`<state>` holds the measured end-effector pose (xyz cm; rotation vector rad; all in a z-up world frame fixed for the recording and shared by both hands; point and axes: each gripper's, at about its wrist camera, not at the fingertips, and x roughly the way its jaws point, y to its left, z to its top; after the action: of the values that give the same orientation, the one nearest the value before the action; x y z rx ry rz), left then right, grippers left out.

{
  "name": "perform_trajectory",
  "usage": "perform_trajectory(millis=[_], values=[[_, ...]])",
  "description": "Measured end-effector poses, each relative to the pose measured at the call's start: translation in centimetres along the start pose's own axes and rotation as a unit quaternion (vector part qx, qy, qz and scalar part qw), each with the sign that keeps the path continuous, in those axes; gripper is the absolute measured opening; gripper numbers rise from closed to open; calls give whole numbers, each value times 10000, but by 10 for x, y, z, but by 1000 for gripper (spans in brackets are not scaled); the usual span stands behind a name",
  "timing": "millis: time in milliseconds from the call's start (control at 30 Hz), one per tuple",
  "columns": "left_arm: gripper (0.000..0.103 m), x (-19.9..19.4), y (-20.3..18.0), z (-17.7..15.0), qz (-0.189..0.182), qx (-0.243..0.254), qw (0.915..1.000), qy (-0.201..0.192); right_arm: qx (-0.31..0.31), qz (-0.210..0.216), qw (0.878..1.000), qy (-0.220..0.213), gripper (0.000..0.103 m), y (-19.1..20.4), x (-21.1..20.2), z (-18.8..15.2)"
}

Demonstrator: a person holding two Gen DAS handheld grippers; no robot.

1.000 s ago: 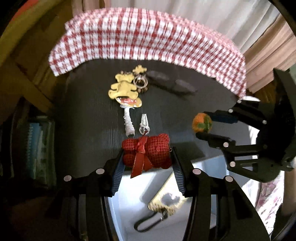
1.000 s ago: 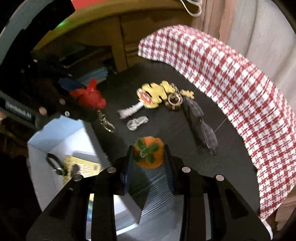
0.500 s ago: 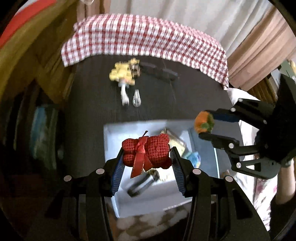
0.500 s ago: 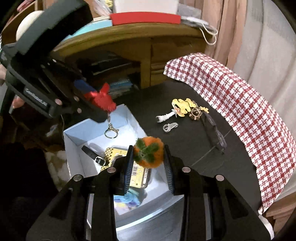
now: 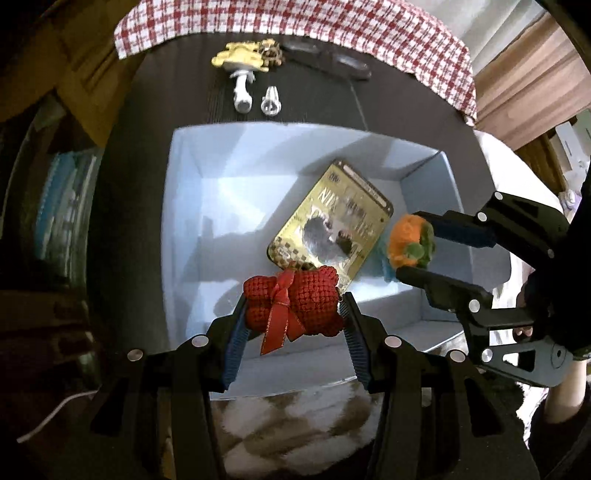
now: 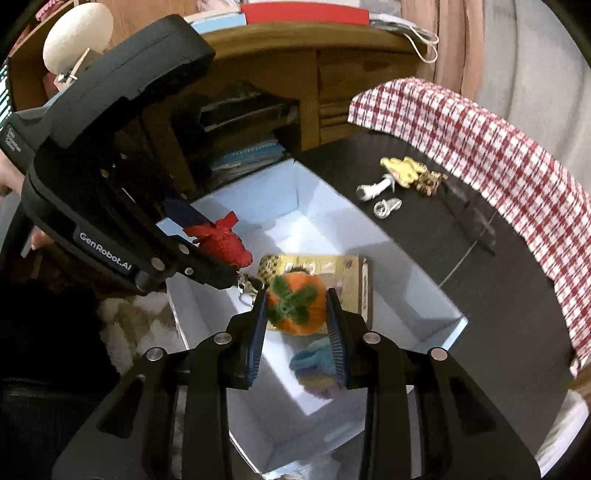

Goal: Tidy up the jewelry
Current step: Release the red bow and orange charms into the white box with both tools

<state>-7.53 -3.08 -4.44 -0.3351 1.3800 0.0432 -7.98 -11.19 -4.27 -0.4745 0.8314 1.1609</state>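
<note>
My left gripper (image 5: 291, 314) is shut on a red knitted charm with a ribbon (image 5: 295, 302) and holds it over the near part of a white open box (image 5: 192, 155). It also shows in the right wrist view (image 6: 221, 245). My right gripper (image 6: 296, 314) is shut on an orange pumpkin charm (image 6: 297, 308), above the box (image 6: 406, 288); the charm shows in the left wrist view (image 5: 410, 247). In the box lie a gold card (image 5: 332, 221) and a blue fluffy item (image 6: 314, 363).
On the dark table (image 5: 147, 147) beyond the box lie a yellow charm (image 5: 240, 57), a white piece (image 5: 242, 94), a clear clip (image 5: 271, 103) and dark glasses (image 5: 332, 61). A red checked cloth (image 5: 369, 29) lies at the far edge. A wooden shelf (image 6: 295, 74) stands left.
Both grippers moved back from the table items to over the box and lowered toward it, each still holding its charm.
</note>
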Motion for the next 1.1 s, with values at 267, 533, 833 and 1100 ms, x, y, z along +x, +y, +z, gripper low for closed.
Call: perform_trajectory(millis=[267,533,833,1100], values=[[49,8,-2,-3,146,-8,9999,73,474,-203,9982,319,32,-5,14,-10],[50,12,-5,4,592,345,9976,74,715,-238,9966,326,43,-10,14,-12],[82,-41,-3,31,-92,474,9984,288,1108,-299,9932,-219,69,-22,-19,-9],[97,-75,-11,82,485,1224,9913,-61,1440,-354,9876,-511,74,-37,-39,-17]])
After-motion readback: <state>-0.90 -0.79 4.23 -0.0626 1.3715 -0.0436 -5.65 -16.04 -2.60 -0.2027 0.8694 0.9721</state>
